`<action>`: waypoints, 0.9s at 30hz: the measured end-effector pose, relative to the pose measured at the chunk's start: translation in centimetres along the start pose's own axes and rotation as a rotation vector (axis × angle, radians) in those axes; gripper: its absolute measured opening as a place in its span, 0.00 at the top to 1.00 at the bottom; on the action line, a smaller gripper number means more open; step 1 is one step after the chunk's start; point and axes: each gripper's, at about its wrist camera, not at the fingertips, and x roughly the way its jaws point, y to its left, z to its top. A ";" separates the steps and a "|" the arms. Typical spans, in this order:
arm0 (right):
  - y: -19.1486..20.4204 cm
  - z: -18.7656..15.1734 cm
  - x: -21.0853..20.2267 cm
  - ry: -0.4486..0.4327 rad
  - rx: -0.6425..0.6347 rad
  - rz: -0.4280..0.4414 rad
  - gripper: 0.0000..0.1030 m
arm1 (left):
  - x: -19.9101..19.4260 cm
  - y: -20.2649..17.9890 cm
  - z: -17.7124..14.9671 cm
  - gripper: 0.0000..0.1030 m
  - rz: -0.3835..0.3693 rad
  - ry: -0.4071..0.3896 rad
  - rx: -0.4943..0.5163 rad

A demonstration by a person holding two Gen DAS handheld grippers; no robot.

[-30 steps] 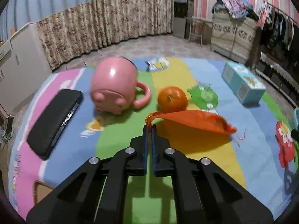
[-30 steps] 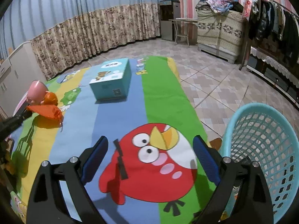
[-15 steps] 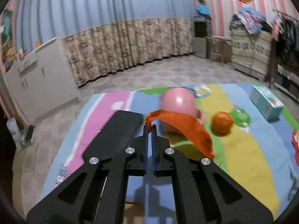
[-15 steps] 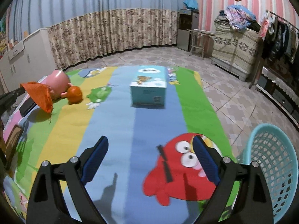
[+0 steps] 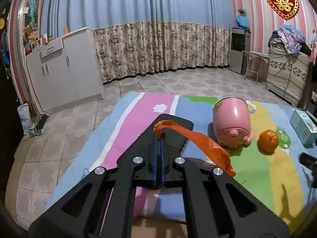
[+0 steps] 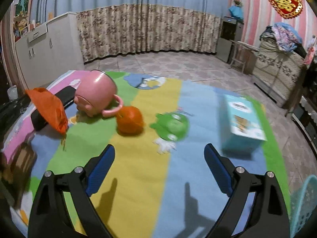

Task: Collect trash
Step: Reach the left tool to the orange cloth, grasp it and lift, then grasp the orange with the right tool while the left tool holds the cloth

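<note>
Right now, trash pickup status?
Done: orange wrapper is lifted off the mat. In hand: left gripper is shut on it; right gripper is open, empty. Left: drop it in the teal basket. No other trash visible.

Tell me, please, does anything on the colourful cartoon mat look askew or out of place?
Yes: the pink pig-shaped mug lies tipped on its side beside the round orange fruit, handle towards the fruit and rim off the cartoon mat. Nothing looks spilled.
</note>
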 end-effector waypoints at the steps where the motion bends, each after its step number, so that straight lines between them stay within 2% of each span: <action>1: 0.7 0.5 0.9 0.005 -0.010 -0.003 0.14 | 0.1 0.1 0.0 0.98 -0.001 0.004 -0.009; 9: 3.2 2.0 5.8 0.069 -0.002 0.029 0.31 | 1.2 0.8 0.0 0.98 -0.002 0.030 -0.060; 14: 3.9 2.2 7.8 0.115 0.007 0.080 0.57 | 1.1 0.2 -0.4 0.98 -0.004 0.032 -0.044; 17: 4.0 2.2 7.3 0.096 -0.004 0.078 0.65 | 1.0 0.0 -0.5 0.98 -0.009 0.033 -0.036; 23: 2.4 2.2 4.9 0.048 0.015 0.061 0.68 | 0.5 -0.6 -0.8 0.98 -0.007 0.012 -0.016; 27: 0.2 1.6 1.8 0.011 0.042 0.045 0.69 | -0.4 -1.8 -0.9 0.98 0.010 -0.039 0.039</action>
